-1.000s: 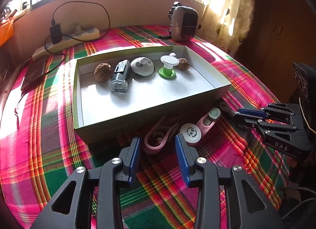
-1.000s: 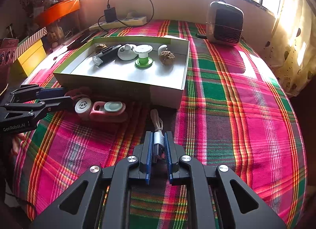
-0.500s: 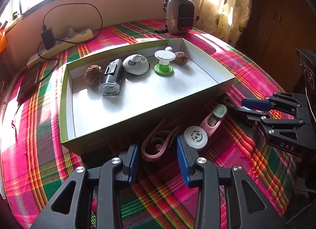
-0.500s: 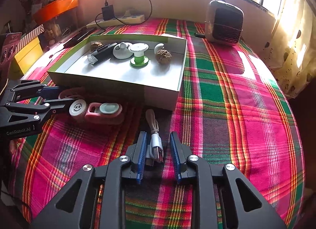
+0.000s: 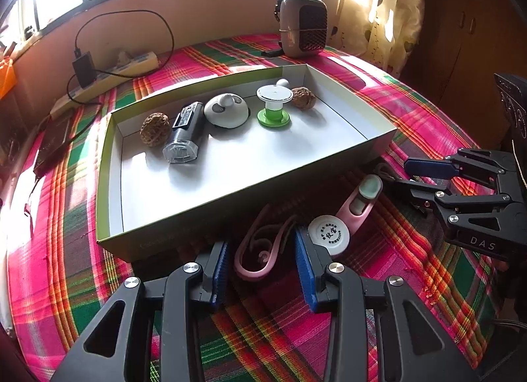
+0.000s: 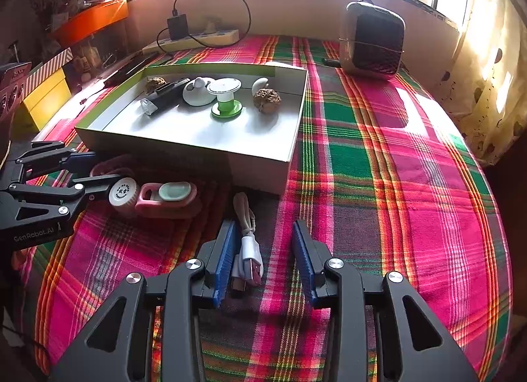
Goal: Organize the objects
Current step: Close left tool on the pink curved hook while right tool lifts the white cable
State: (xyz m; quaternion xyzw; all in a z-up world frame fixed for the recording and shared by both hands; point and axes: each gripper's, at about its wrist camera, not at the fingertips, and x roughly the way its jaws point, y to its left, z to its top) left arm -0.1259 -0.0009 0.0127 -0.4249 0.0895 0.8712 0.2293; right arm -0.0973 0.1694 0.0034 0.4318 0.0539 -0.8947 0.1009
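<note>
A white USB cable (image 6: 246,243) lies on the plaid cloth between the fingers of my right gripper (image 6: 263,233). Its jaws are opening, and the cable rests against the left pad without being pinched. My left gripper (image 5: 260,250) is open around a pink hooked clip (image 5: 255,260) on the cloth, just in front of the box. Beside the clip sit a white round cap (image 5: 328,233) and a pink case (image 5: 360,201) with a pale green lid. The white box (image 5: 230,204) holds two walnuts, a black torch (image 5: 184,135), a white dome and a green-and-white spool (image 5: 274,105).
A small heater (image 5: 303,31) stands behind the box. A power strip (image 5: 122,67) with a charger and a dark flat device (image 5: 52,138) lie at the back left. An orange tray (image 6: 92,18) and a yellow box (image 6: 46,98) sit off the left edge.
My right gripper has opened and let go of the USB cable, which now lies on the cloth between its fingers. The left gripper has tilted a little while staying around the pink clip.
</note>
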